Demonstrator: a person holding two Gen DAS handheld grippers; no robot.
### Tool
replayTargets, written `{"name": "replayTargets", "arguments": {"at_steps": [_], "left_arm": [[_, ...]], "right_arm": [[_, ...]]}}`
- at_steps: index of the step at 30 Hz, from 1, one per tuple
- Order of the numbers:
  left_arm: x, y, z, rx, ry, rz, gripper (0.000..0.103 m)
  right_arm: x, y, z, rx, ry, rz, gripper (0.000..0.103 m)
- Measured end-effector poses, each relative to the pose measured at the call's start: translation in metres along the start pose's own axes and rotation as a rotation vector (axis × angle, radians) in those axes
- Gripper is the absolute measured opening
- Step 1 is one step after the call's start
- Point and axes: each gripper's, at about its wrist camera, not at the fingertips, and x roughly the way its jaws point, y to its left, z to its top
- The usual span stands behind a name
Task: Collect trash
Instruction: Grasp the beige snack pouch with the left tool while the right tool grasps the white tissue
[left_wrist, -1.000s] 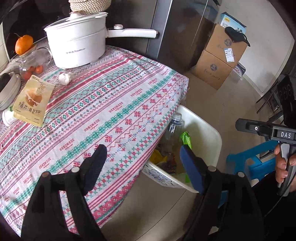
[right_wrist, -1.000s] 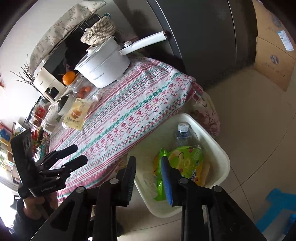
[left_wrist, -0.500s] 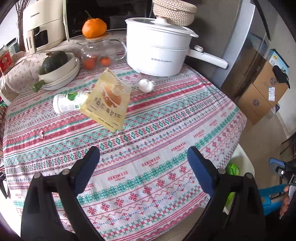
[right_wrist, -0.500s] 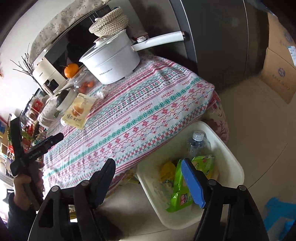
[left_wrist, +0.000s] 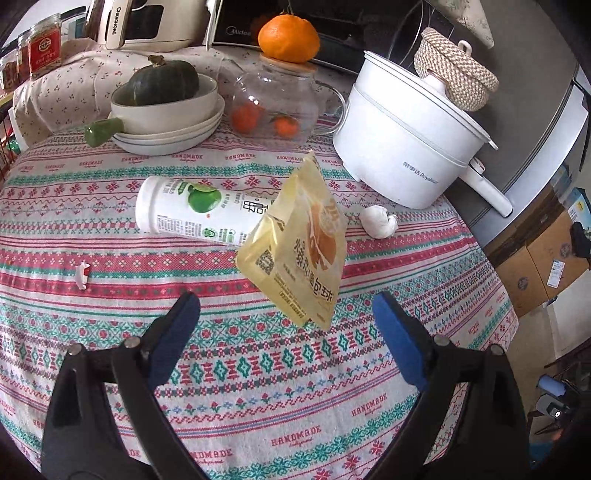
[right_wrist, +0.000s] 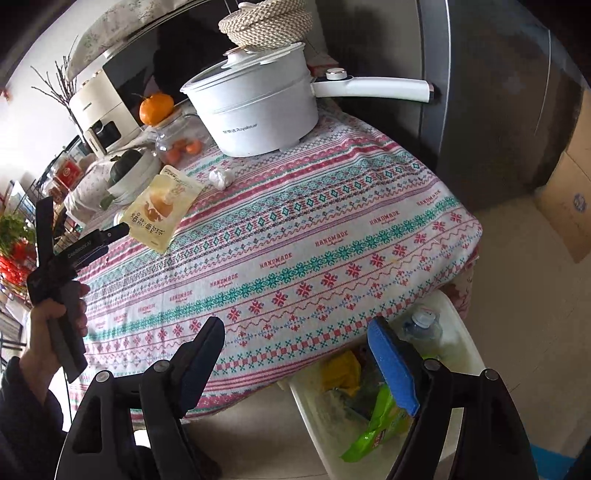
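Observation:
A yellow snack pouch (left_wrist: 299, 254) lies on the patterned tablecloth (left_wrist: 258, 369), leaning on a toppled white drink bottle (left_wrist: 192, 210). A crumpled white tissue (left_wrist: 378, 225) lies to its right, and a small paper scrap (left_wrist: 82, 275) to its left. My left gripper (left_wrist: 286, 332) is open and empty, just short of the pouch. My right gripper (right_wrist: 295, 354) is open and empty over the table's edge, above a white bin (right_wrist: 465, 354) on the floor. The bin holds a green wrapper (right_wrist: 373, 432), a plastic bottle (right_wrist: 421, 325) and yellow trash. The pouch also shows in the right wrist view (right_wrist: 162, 208).
A white electric pot (left_wrist: 402, 147) with a long handle stands at the back right. A glass jar (left_wrist: 275, 107) with an orange on its lid and a bowl with a green squash (left_wrist: 164, 96) stand at the back. Cardboard boxes (left_wrist: 546, 266) are on the floor.
My left gripper has swung from the bin to the table and closed in on the pouch. My right gripper has opened wide and drawn back from the bin, leaving the green wrapper there.

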Motion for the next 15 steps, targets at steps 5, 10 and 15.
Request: {"name": "replayTargets", "arguments": {"at_steps": [5,10,15], "left_arm": [[0.019,0.004,0.008,-0.047,-0.008,-0.042,0.075],[0.031,0.004,0.009,-0.073,0.019,-0.056,0.021],[0.016,0.001,0.013,-0.072,0.009,-0.093,0.004]], "right_arm": [[0.019,0.01,0.007,-0.033,0.019,-0.006,0.082],[0.033,0.008,0.008,-0.037,0.044,-0.023,0.082],[0.043,0.01,0.016,-0.022,0.055,-0.027,0.082]]}}
